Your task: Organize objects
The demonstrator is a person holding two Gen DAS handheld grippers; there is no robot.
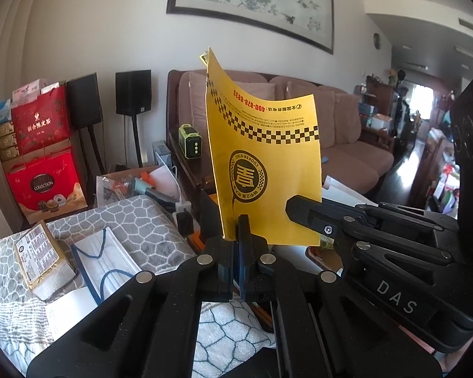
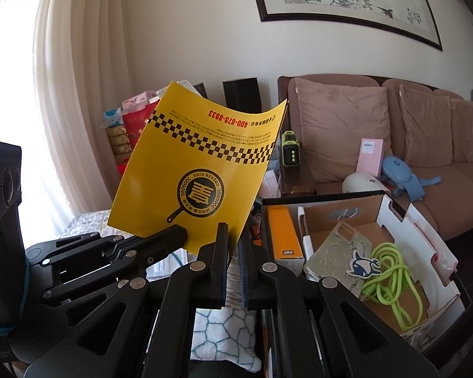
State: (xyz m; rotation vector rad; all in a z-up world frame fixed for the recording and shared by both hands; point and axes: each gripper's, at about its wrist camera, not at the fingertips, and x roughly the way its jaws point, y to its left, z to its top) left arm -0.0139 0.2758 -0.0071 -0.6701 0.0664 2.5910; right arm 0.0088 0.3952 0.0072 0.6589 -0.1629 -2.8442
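A yellow booklet [image 1: 261, 163] with a black checker band and a frying-pan logo stands upright, upside down, held in the air. My left gripper [image 1: 235, 230] is shut on its lower left edge. My right gripper [image 2: 233, 236] is shut on its lower right corner, seen in the right wrist view on the booklet [image 2: 198, 170]. Each gripper shows in the other's view: the right one [image 1: 299, 208] at the booklet's lower right, the left one [image 2: 179, 236] at its lower left. The booklet bows slightly between them.
A patterned grey cushion [image 1: 135, 220] below holds a face mask [image 1: 107, 261] and a labelled packet [image 1: 37, 252]. An open cardboard box [image 2: 394, 220] at right holds a phone case [image 2: 337, 252] and a green cable [image 2: 391, 277]. A brown sofa [image 2: 378, 138] stands behind.
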